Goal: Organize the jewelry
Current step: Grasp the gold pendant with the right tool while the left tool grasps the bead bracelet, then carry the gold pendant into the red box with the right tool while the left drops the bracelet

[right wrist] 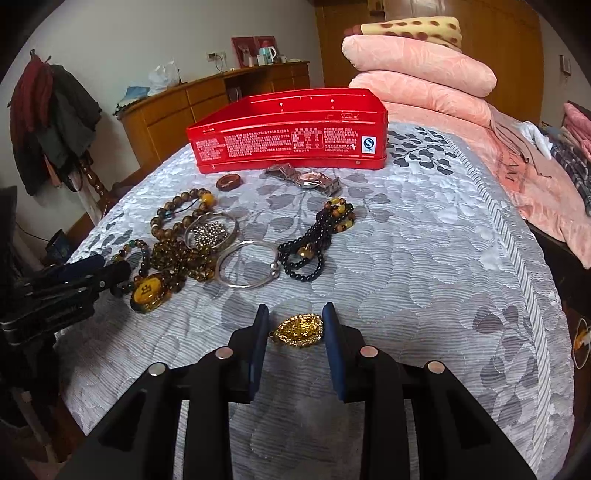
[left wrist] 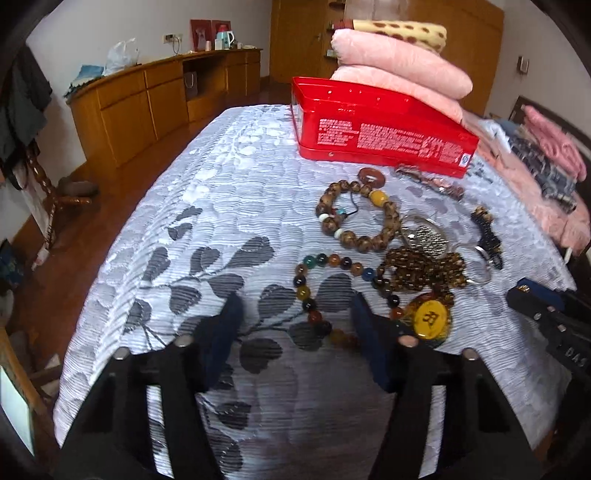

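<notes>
Grey leaf-print bedspread [right wrist: 424,258], wood sideboard [left wrist: 147,96] behind, pink quilts [right wrist: 417,70] stacked.

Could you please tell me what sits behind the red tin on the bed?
Behind the red tin is a stack of folded pink blankets, topped by a yellow one with brown spots. The tin's wall hides the stack's lower left part and the tin's own inside.

Soft, even indoor light over my bedspread [left wrist: 229,192], no hard shadows anywhere.

Both of my wrist views bow strongly at the edges, with black corners around the fisheye circle. The red tin [right wrist: 288,136] carries faint sheen, its small print unreadable. Blur smears the left gripper [left wrist: 295,325] fingers; far furniture looks soft, colours slightly washed.
</notes>
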`<state>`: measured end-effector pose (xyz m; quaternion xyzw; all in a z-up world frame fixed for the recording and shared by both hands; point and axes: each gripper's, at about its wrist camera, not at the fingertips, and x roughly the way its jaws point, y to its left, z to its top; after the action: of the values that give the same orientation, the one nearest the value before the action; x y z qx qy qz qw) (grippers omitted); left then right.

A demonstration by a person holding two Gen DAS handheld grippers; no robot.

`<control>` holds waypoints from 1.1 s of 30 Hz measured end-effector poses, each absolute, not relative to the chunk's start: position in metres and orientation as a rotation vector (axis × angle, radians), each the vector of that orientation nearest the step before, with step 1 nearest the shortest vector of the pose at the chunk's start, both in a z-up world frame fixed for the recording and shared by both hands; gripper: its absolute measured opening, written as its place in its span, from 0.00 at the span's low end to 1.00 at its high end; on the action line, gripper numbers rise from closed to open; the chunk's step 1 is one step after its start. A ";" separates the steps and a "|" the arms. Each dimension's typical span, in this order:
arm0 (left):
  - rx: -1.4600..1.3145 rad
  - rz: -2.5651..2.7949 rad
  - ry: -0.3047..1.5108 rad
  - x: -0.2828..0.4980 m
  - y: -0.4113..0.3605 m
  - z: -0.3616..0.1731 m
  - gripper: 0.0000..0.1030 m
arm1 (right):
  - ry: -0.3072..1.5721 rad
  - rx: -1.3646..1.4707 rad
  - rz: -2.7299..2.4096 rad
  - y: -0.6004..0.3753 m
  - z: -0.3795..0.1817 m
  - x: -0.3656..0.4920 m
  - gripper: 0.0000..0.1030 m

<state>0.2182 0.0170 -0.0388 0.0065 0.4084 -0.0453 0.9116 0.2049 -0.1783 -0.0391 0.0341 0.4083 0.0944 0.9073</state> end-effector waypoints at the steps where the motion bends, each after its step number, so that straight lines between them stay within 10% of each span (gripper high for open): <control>1: 0.017 -0.093 0.842 0.220 0.017 -0.039 0.47 | 0.843 0.072 0.196 -0.178 -0.039 0.206 0.29; 5: 0.011 -0.106 0.848 0.221 0.021 -0.037 0.07 | 0.844 0.073 0.197 -0.179 -0.039 0.208 0.29; 33: -0.119 -0.347 0.559 0.275 0.003 0.077 0.06 | 0.659 0.099 0.249 -0.206 0.064 0.297 0.29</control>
<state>0.2749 0.0029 0.0771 -0.0584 0.2744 -0.1704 0.9446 0.2966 -0.2056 0.0642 0.0484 0.3226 0.1219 0.9374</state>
